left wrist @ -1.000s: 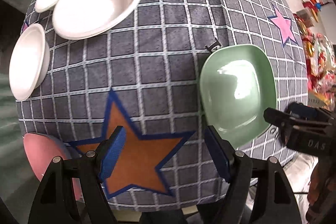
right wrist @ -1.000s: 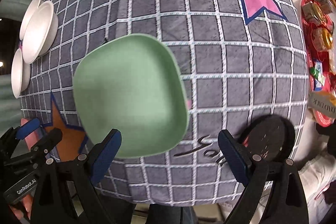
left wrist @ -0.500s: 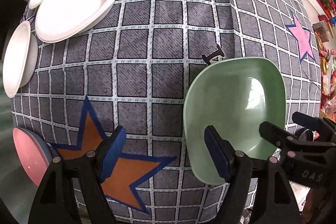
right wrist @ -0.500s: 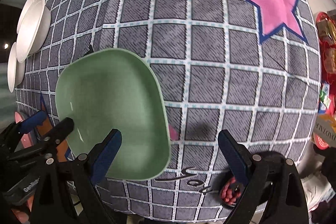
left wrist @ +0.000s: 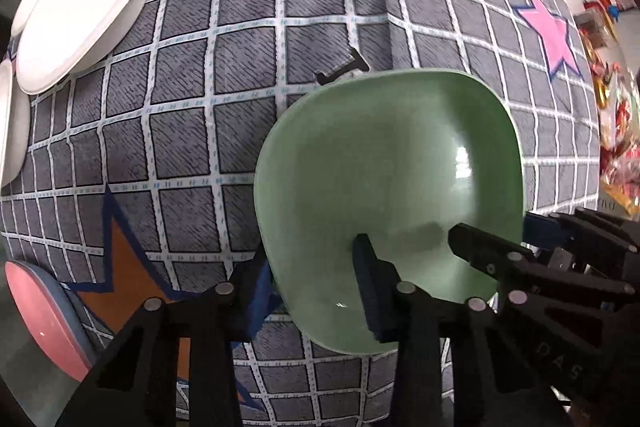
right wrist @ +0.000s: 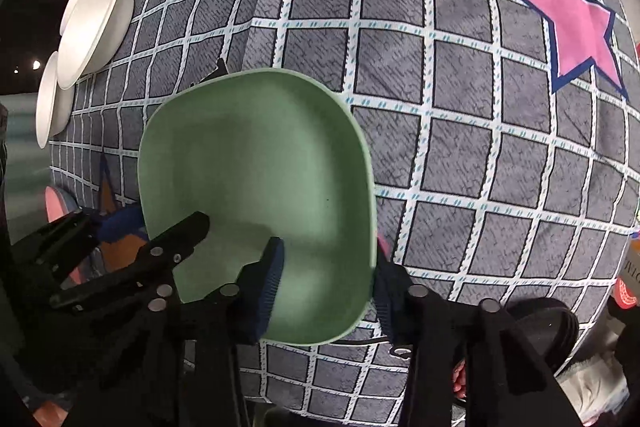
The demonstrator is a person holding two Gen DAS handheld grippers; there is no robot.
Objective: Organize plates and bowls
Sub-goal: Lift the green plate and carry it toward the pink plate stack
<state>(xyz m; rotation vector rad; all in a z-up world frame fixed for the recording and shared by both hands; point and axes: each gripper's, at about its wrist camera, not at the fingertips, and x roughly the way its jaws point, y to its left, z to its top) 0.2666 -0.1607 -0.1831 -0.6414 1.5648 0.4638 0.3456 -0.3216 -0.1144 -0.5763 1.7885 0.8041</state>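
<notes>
Beside right gripper only: black disc.

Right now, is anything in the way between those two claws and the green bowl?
Nothing visible. The left gripper and right gripper each straddle the green bowl wall, jaws closing on it, one finger inside, one outside.

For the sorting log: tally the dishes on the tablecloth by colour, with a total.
White dishes: 3
Green bowl: 1
Pink plate: 1, with a bluish rim showing beneath it
Total: 5
</notes>
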